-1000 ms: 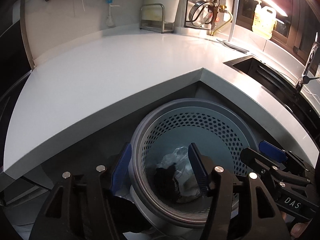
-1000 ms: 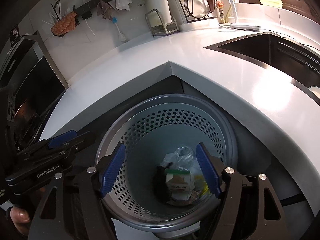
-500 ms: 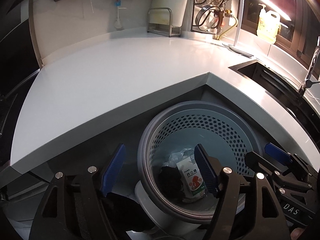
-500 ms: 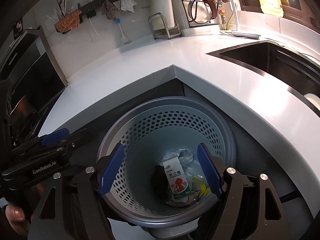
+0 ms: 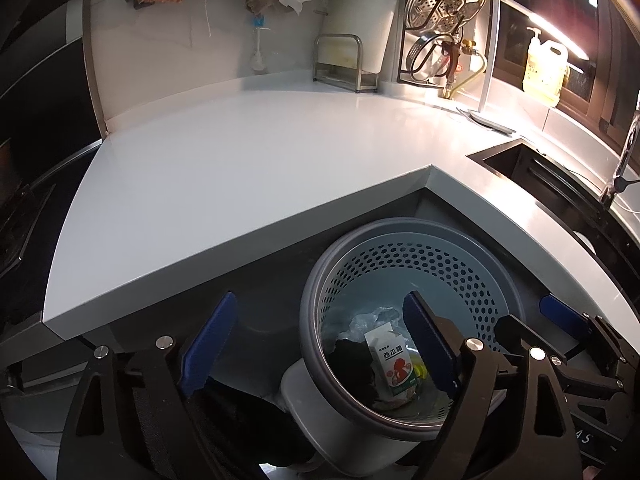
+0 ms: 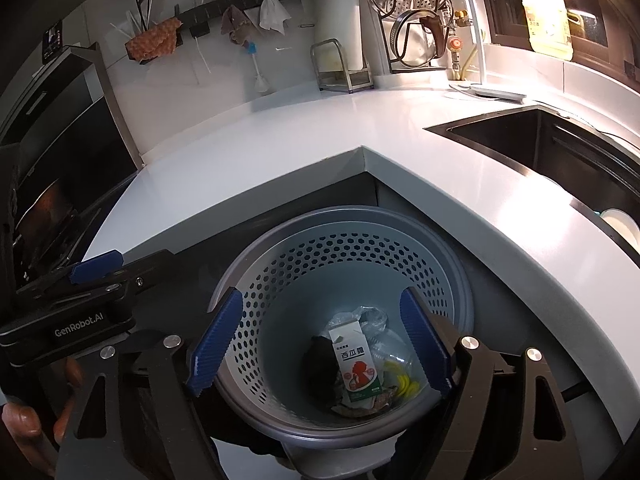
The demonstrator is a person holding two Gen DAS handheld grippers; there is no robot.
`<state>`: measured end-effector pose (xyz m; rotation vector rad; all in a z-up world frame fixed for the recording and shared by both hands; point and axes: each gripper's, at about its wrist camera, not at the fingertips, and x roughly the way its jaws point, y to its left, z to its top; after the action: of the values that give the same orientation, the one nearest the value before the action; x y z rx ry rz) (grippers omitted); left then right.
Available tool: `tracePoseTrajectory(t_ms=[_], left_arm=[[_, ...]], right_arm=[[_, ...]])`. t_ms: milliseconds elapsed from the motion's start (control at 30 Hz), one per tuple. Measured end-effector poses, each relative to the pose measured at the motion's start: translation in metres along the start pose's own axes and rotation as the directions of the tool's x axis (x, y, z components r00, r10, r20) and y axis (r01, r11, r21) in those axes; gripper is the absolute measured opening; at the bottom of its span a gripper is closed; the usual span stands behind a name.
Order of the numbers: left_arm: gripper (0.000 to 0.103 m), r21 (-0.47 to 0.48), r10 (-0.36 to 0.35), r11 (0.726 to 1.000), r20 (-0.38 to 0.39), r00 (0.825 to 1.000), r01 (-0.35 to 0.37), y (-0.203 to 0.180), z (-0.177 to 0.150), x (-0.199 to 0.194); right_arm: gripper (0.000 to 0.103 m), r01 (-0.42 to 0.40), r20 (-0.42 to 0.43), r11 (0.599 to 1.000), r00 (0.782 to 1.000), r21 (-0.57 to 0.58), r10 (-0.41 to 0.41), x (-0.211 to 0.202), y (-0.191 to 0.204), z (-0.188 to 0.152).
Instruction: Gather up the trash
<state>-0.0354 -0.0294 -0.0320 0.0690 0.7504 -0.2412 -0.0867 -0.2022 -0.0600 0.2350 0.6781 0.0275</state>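
A grey perforated trash bin (image 5: pixel 472 280) (image 6: pixel 280 280) stands on the floor in the inner corner of the white counter. A white carton with red and green print (image 5: pixel 394 364) (image 6: pixel 356 364) lies at its bottom beside crumpled clear plastic (image 6: pixel 360 316), a black lump (image 6: pixel 320 364) and a yellow scrap (image 6: pixel 404 380). My left gripper (image 5: pixel 318 344) (image 6: pixel 120 268) hangs over the bin's left rim, its jaws opening with nothing held between them. My right gripper (image 6: pixel 320 344) (image 5: pixel 532 324) hangs above the bin's mouth, jaws also opening, with nothing held.
The white countertop (image 5: pixel 240 168) wraps around the bin. A dark sink (image 6: pixel 540 140) is sunk in it at the right, with a soap jug (image 6: pixel 548 16) behind. A metal rack (image 5: pixel 344 64) and hanging cloths (image 6: pixel 272 14) line the back wall. A dark stove (image 6: pixel 44 200) stands at the left.
The carton has dropped and settled flat at the bottom of the bin. Both grippers have drawn back and up from the bin, and their jaws stand wider.
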Motion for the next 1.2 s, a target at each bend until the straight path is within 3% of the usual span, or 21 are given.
tracePoseTrajectory(t_ms=[533, 1200], left_arm=[[0.096, -0.006, 0.020, 1.000, 0.014, 1.000, -0.020, 0.0072, -0.0021, -0.0102], [0.097, -0.011, 0.059, 0.998, 0.003, 0.998, -0.059, 0.0106, 0.0000, -0.0052]], right_arm=[[0.080, 0.020, 0.007, 1.000, 1.000, -0.015, -0.020, -0.0034, 0.0103, 0.0009], [0.081, 0.040, 0.008, 0.999, 0.999, -0.005, -0.040, -0.0022, 0.0072, 0.0007]])
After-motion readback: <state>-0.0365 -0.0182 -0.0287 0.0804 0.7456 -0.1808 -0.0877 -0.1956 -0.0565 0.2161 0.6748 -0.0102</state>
